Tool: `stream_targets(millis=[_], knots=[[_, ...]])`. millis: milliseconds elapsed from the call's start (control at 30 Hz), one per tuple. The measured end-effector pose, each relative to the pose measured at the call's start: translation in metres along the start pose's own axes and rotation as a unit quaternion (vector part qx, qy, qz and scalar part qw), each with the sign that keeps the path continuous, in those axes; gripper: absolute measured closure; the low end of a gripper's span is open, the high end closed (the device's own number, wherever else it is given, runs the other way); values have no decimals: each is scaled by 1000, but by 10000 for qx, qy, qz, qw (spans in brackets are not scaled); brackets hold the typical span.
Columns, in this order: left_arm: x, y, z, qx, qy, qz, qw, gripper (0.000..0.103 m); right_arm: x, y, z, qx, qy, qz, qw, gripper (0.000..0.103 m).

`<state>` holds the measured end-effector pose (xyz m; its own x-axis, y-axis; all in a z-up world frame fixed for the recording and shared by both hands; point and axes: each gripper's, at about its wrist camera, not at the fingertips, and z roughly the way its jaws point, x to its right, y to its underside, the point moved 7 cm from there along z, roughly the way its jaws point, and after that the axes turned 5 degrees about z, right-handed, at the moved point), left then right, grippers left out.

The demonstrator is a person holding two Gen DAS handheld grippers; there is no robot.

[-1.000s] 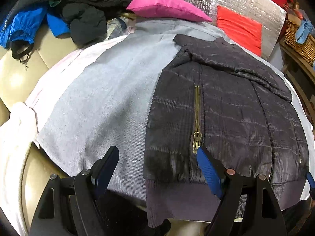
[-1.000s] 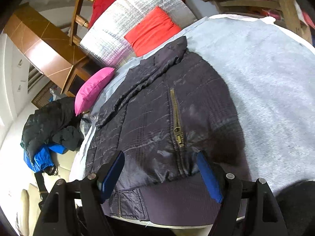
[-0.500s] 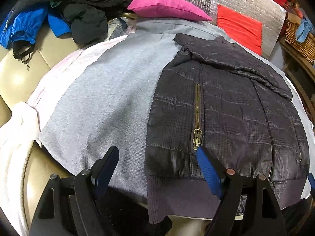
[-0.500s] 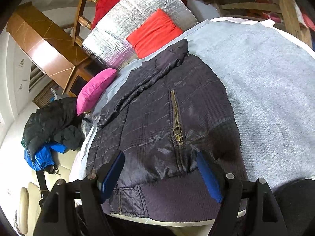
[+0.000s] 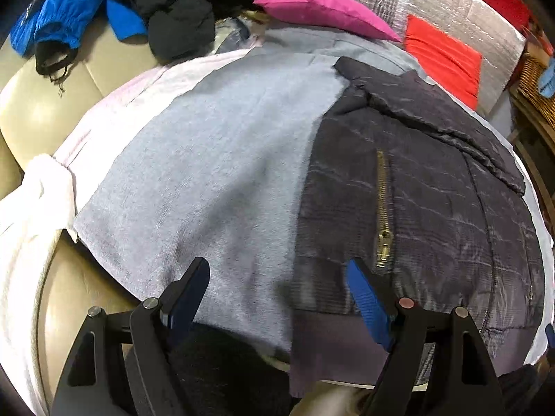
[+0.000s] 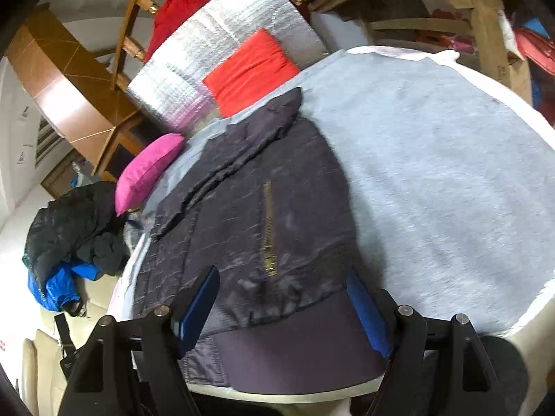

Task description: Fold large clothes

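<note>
A dark quilted jacket (image 5: pixel 426 187) with brass zippers lies flat, folded lengthwise, on a grey blanket (image 5: pixel 215 173). Its ribbed hem (image 5: pixel 333 350) points at me. My left gripper (image 5: pixel 277 291) is open above the jacket's near left corner, the right blue pad (image 5: pixel 364 298) over the hem. In the right wrist view the jacket (image 6: pixel 249 222) fills the middle. My right gripper (image 6: pixel 281 301) is open above the ribbed hem (image 6: pixel 298 353), holding nothing.
A pink pillow (image 5: pixel 319 3), a red cushion (image 5: pixel 444 59) and a silver foil mat (image 6: pixel 215 59) lie at the far end. Black and blue clothes (image 5: pixel 104 10) are heaped on the beige sofa (image 5: pixel 31 111). Wooden furniture (image 6: pixel 485 27) and a wicker basket (image 5: pixel 534 83) stand to the right.
Both grippers have shifted a little: the left view slid left off the jacket, and the right view rose and tilted. Both jaws stay open. The jacket has not moved.
</note>
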<state>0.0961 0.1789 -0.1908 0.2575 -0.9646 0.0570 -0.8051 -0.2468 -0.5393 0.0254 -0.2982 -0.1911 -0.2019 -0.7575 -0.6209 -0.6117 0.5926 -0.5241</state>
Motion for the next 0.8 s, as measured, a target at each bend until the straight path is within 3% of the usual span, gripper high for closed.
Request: stream_targets(millis=[433,800], knots=[[3,17,24,-423,166,-2,9990,21,26,10,25,-560,249,148,9980,24],[2,20,24,-452,341,-107,9983,21,30,18,37,-819,229,333,9958,24]])
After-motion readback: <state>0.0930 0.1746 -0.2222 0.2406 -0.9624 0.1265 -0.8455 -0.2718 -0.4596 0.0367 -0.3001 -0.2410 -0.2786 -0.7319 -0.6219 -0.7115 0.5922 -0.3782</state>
